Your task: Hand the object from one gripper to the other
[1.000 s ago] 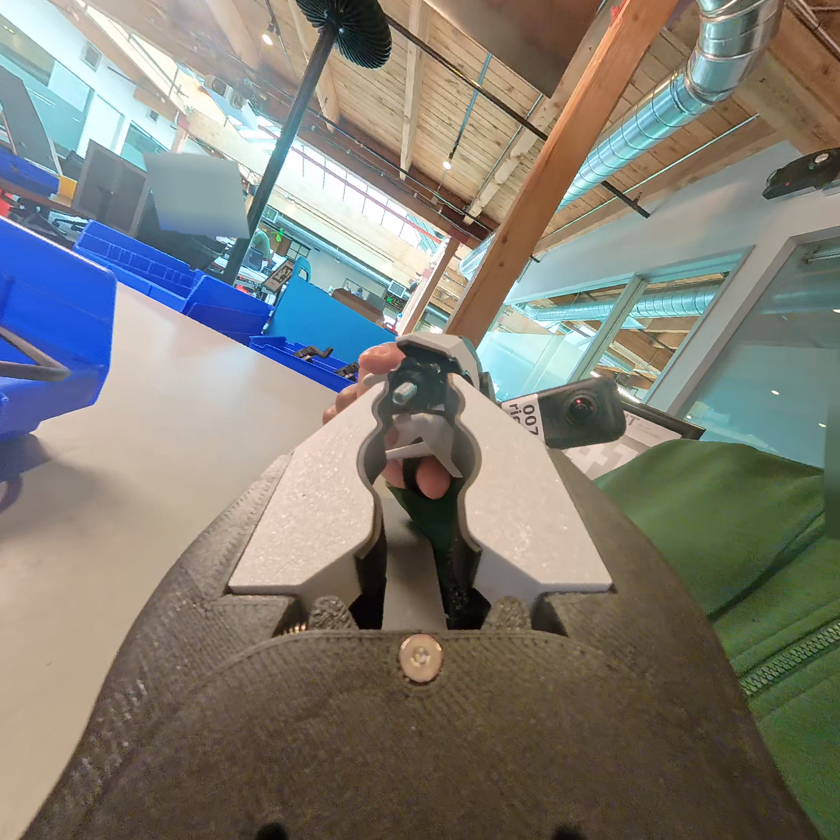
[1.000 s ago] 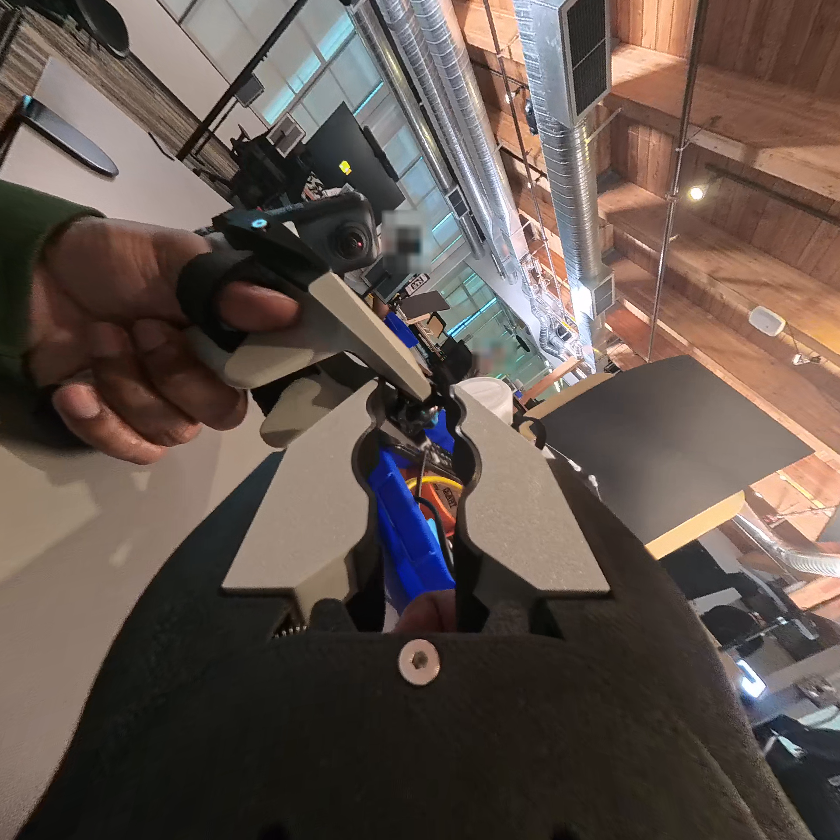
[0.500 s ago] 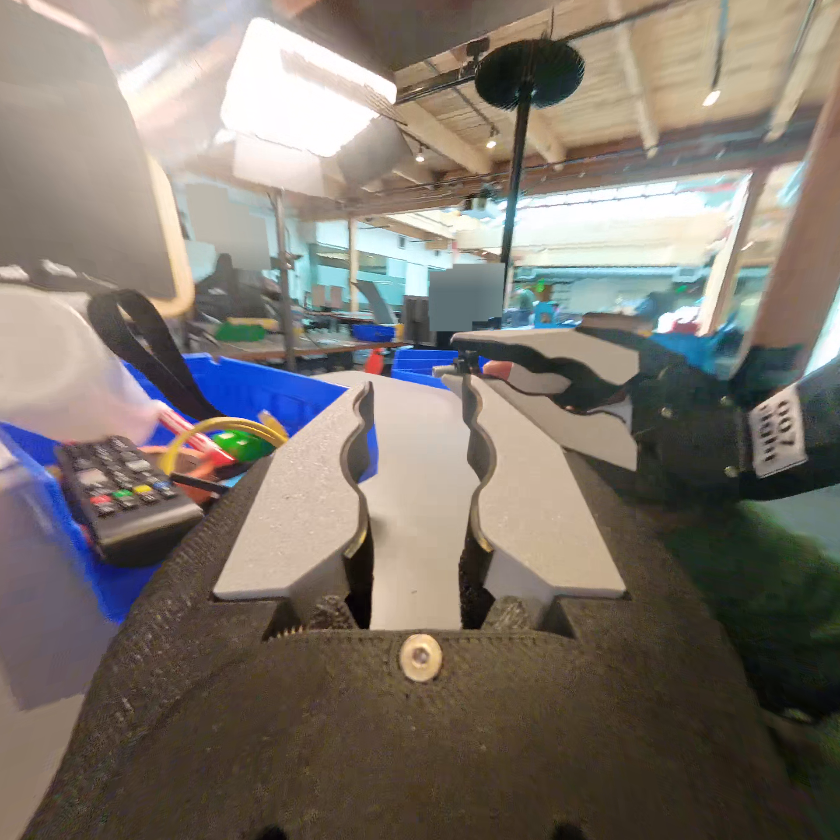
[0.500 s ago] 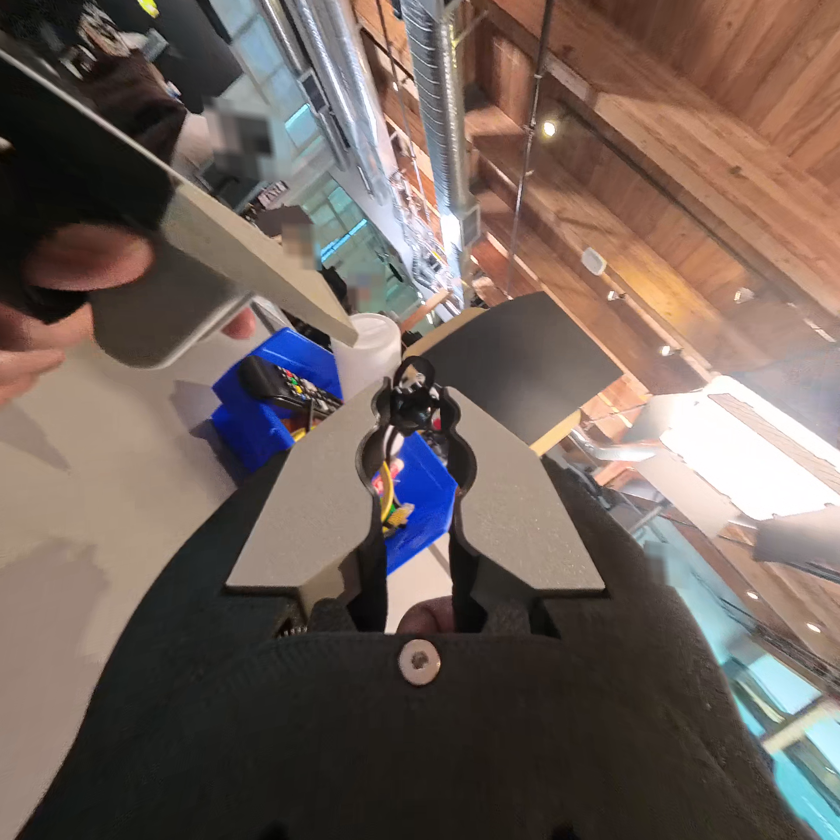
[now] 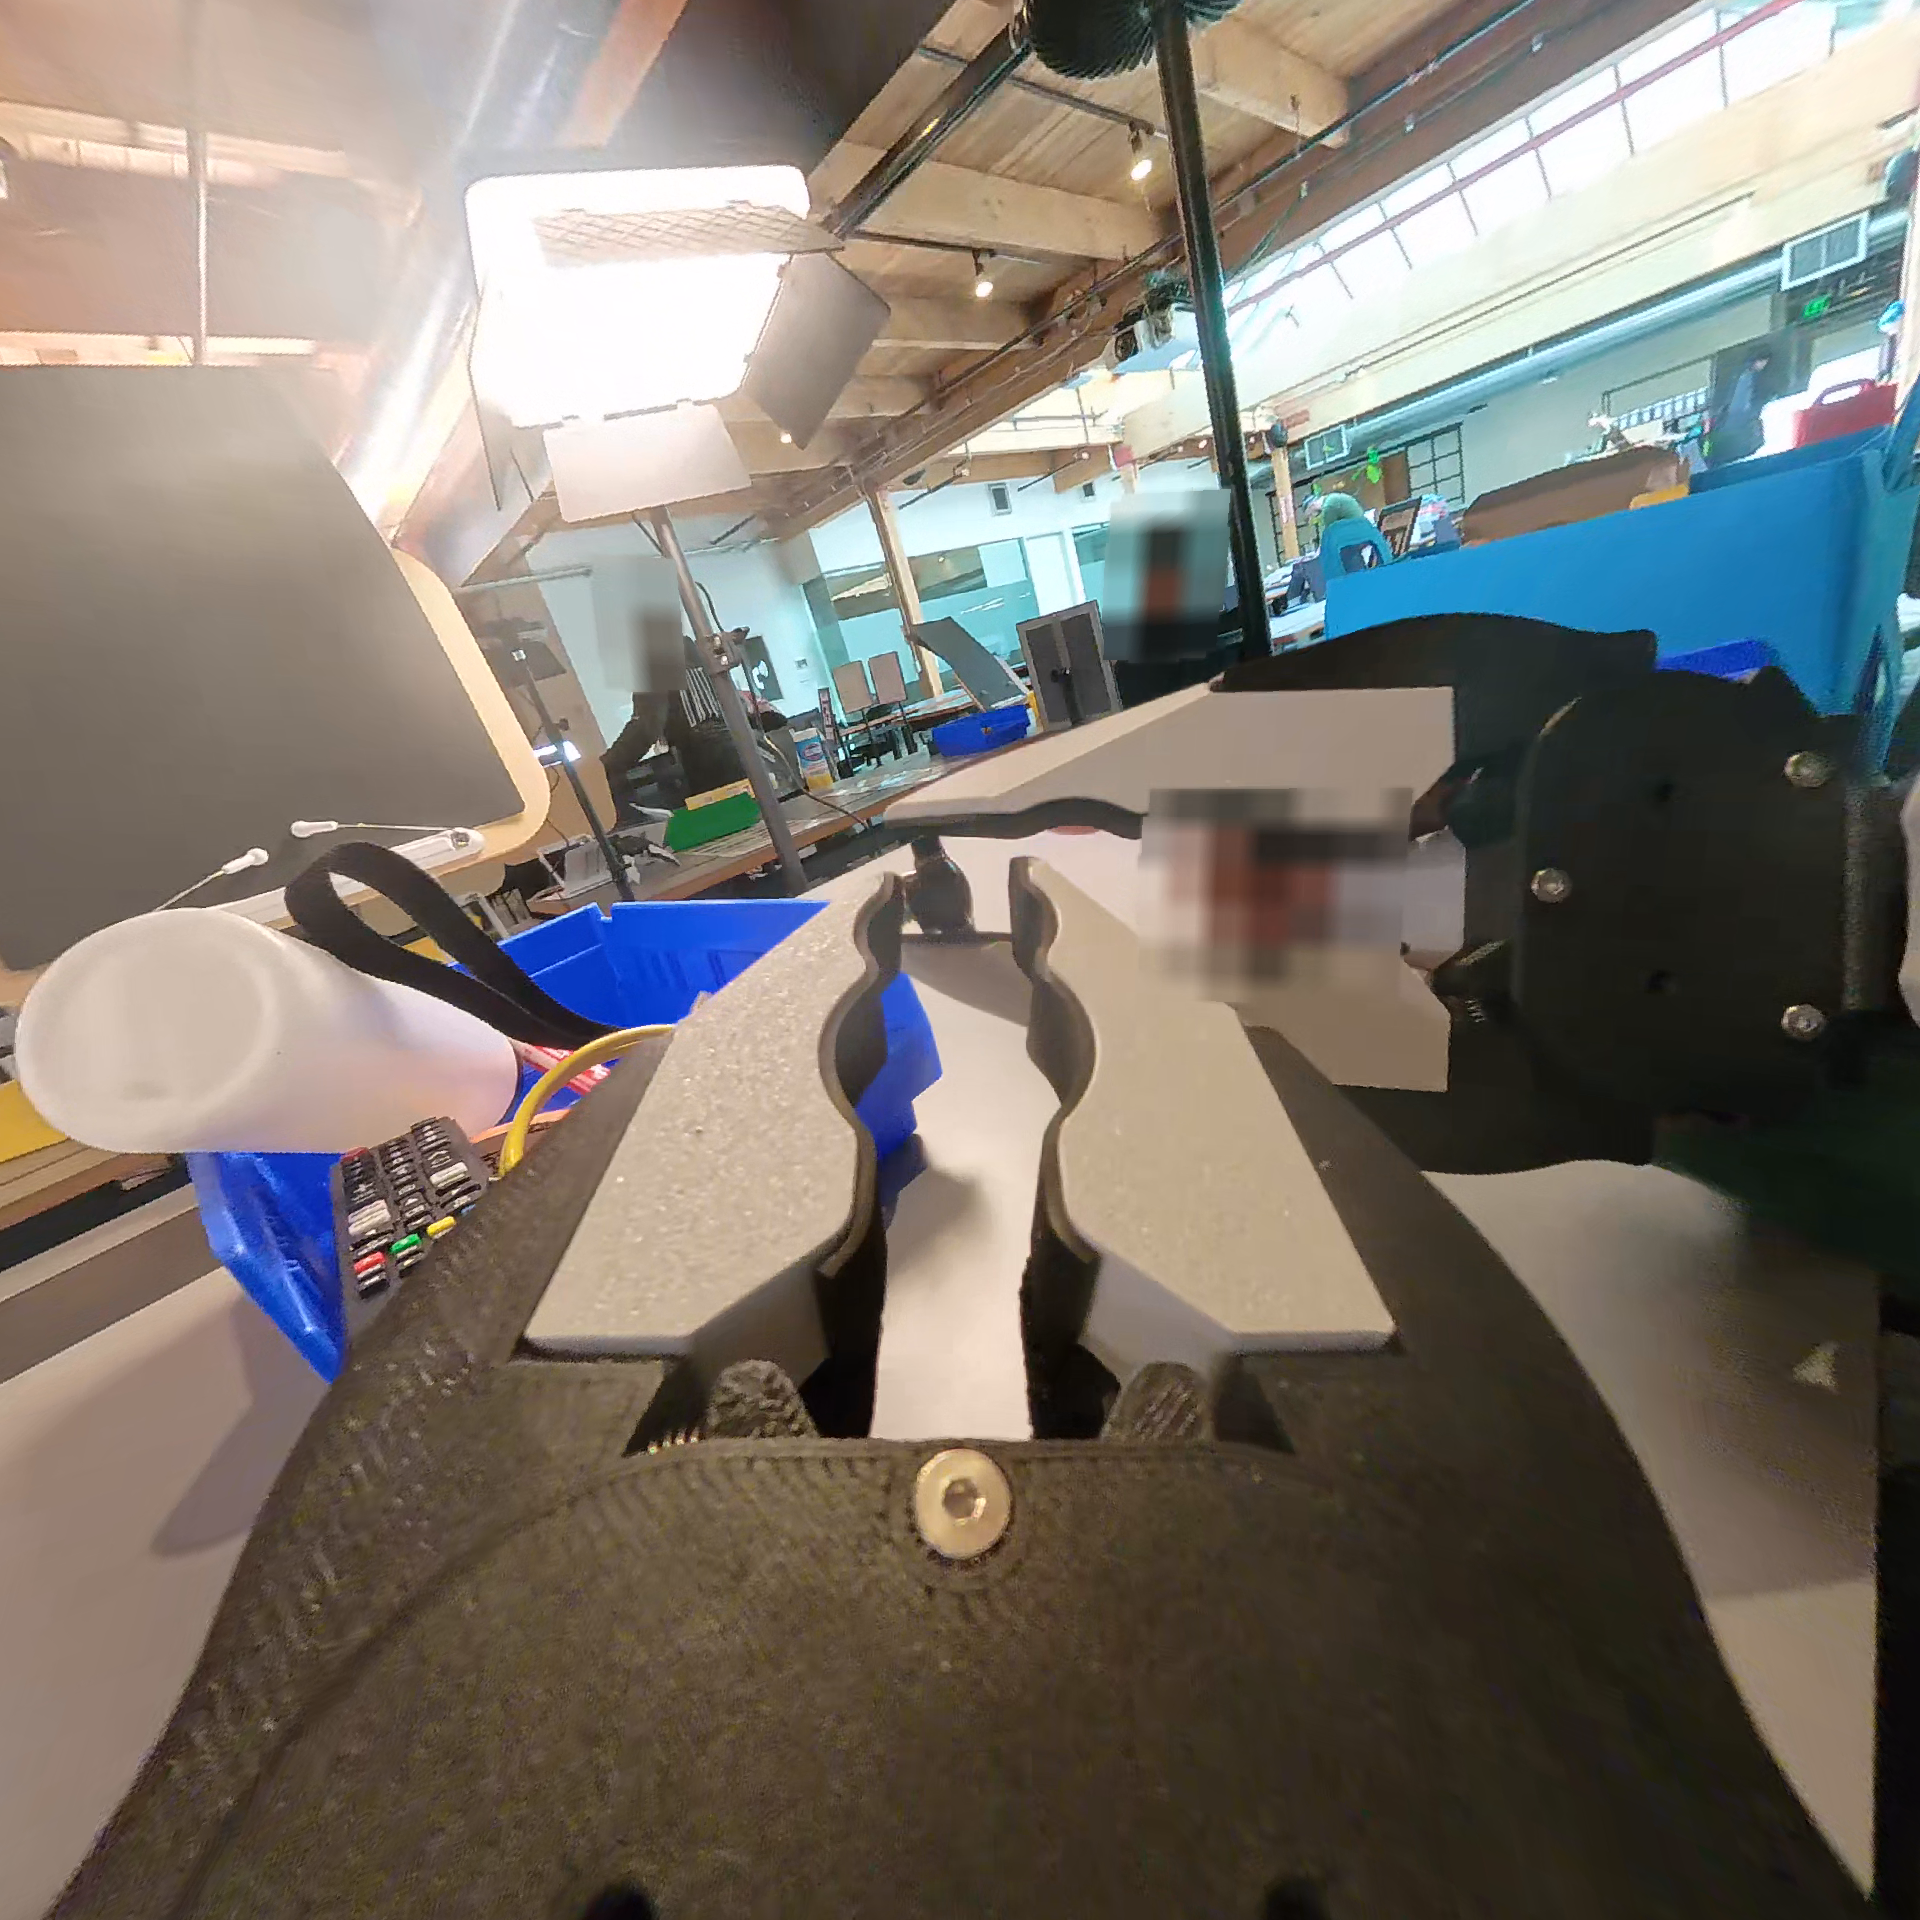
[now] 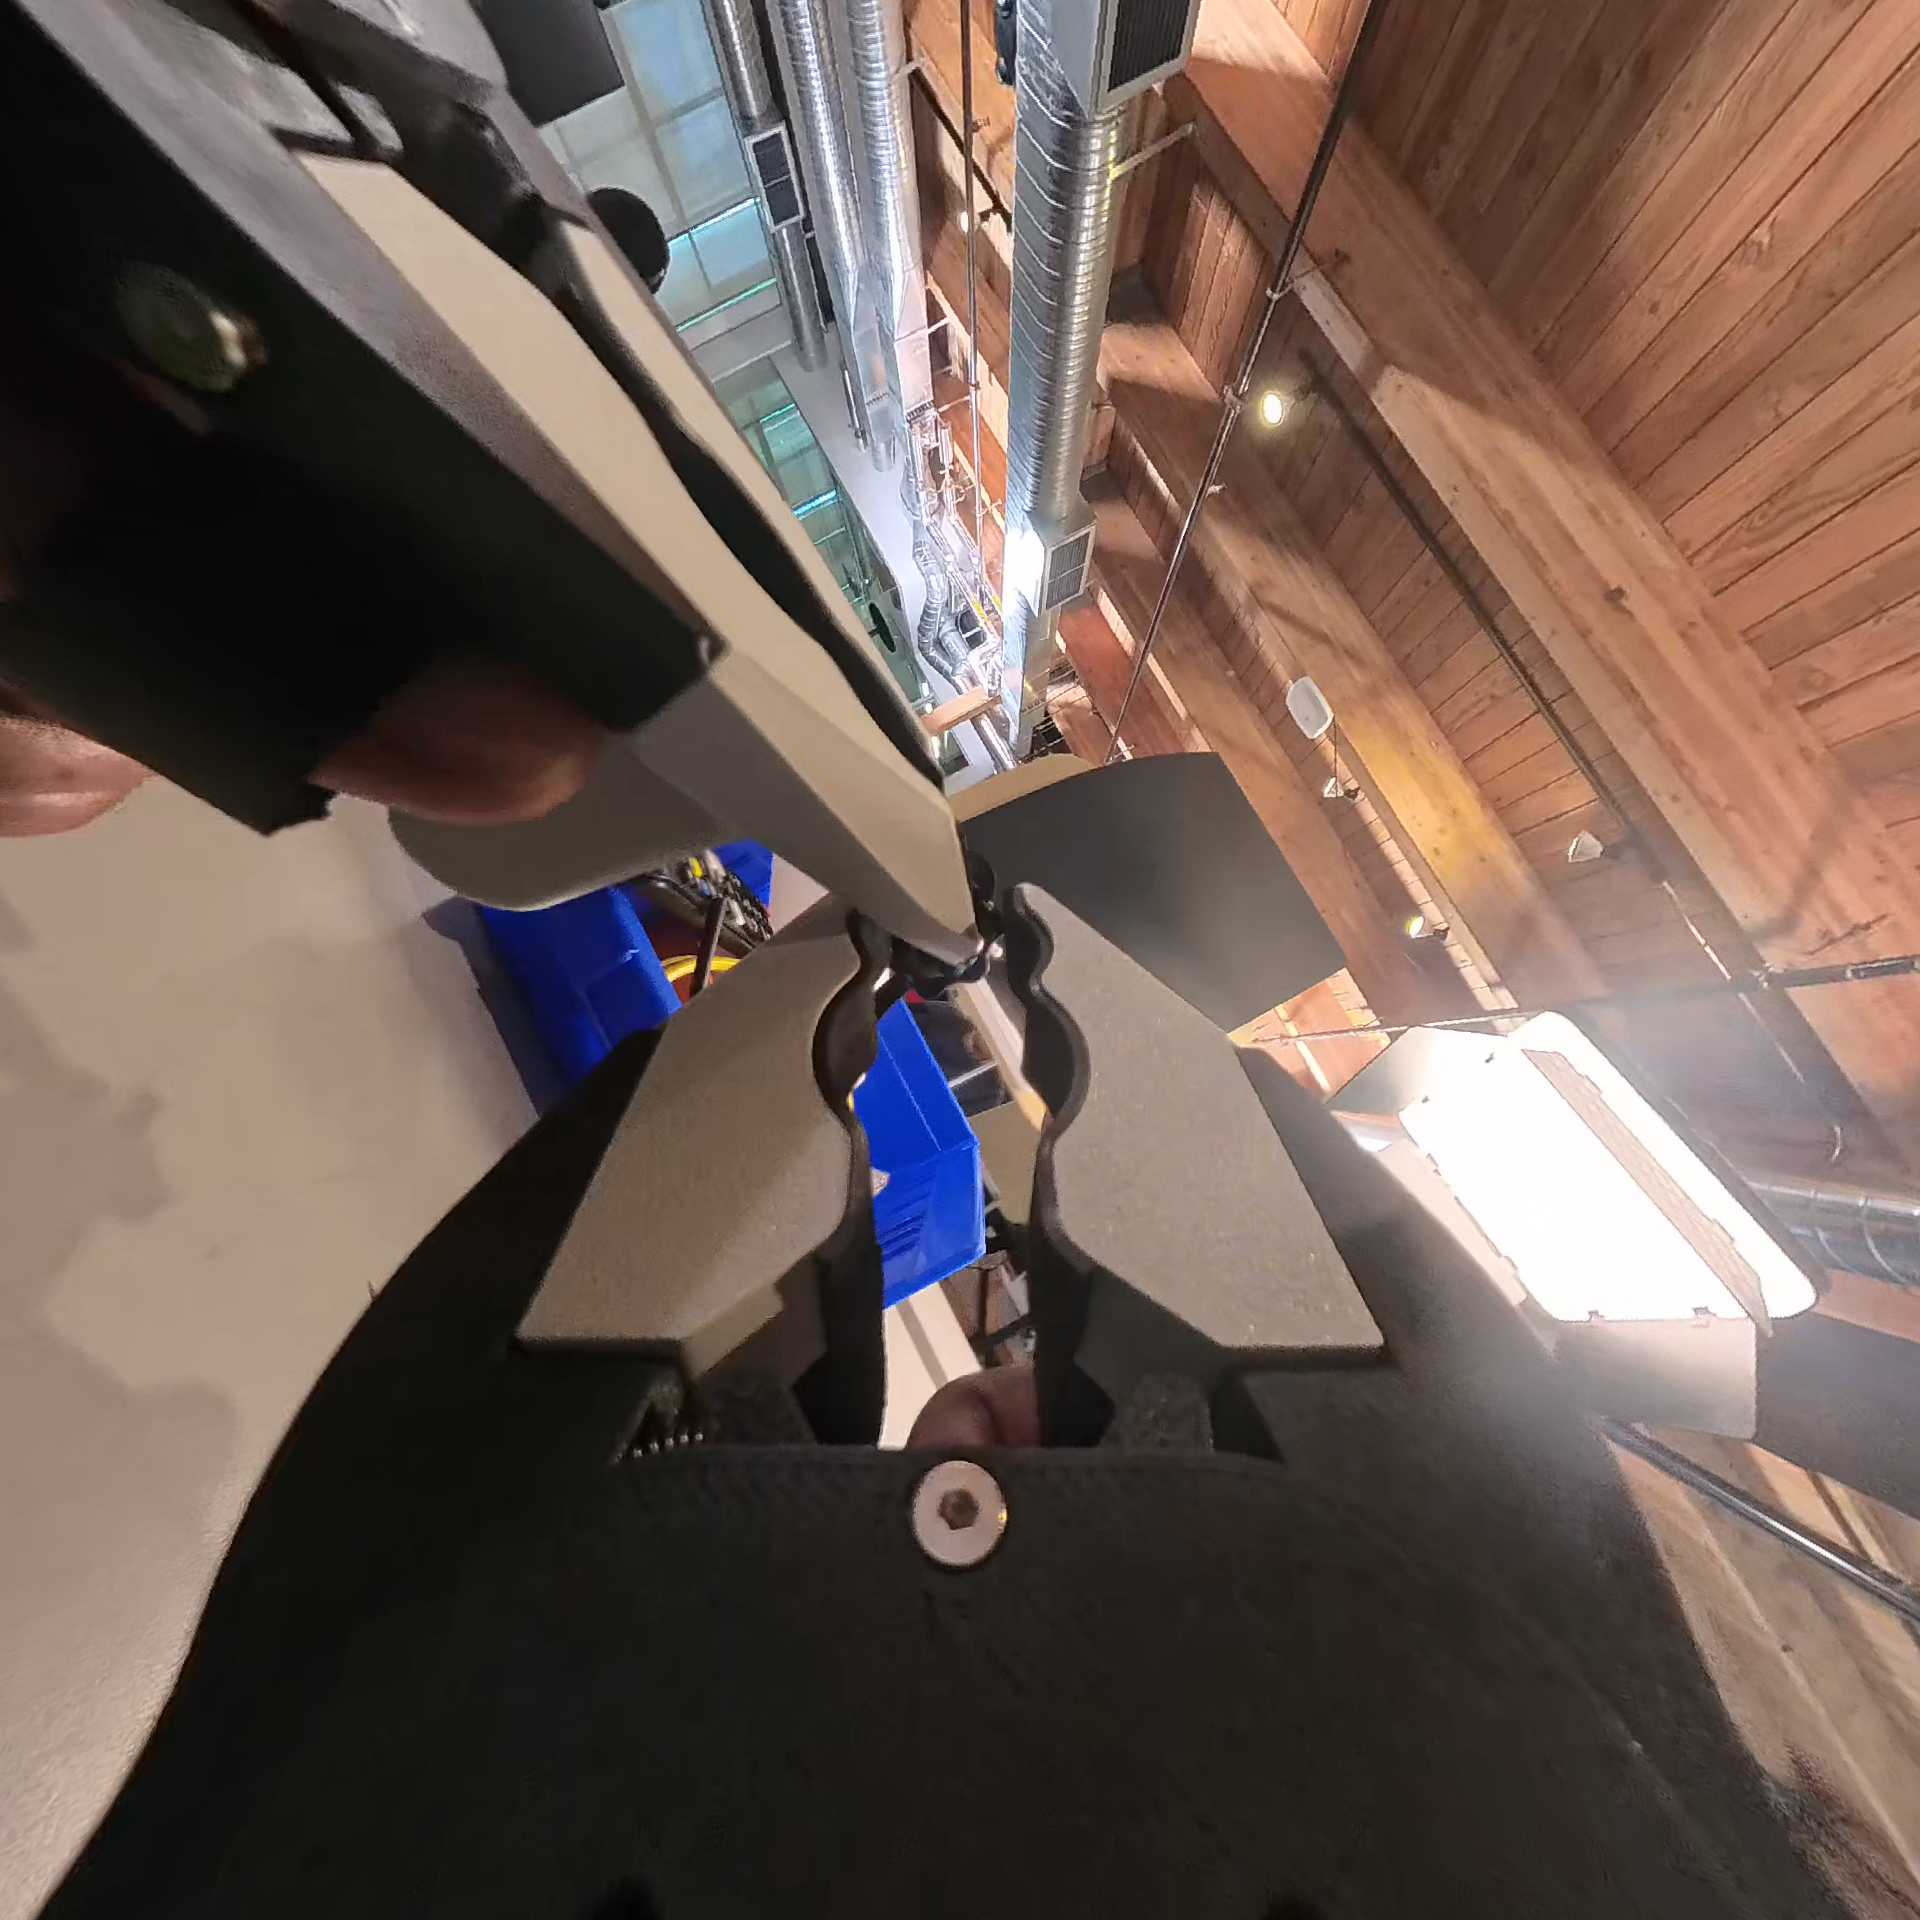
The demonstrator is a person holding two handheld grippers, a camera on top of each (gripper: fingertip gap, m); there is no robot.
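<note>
so the handover sits at its midpoint, as i read it. the right gripper [image 5: 904, 816] reaches in from 3 o'clock in the left wrist view, its jaws drawn nearly together on the top of a small dark object [image 5: 940, 902] whose rounded end hangs down at the tip. the left gripper [image 5: 951, 894] has its jaws narrowly parted around that rounded end. a sliver of pale worktop [image 5: 1558, 1299] shows between the object and the finger on the 3 o'clock side, so it looks unclamped and holds nothing yet. the right wrist view agrees: the object is pinched at its own tips, with the other gripper slanting in from 10 o'clock to meet it. what remains, by my judgement, is for the left jaws to close and the right to let go. at 9 o'clock a blue bin [image 5: 665, 956] holds a white tube [image 5: 249, 1029] and a remote [image 5: 405, 1195], well clear.
</note>
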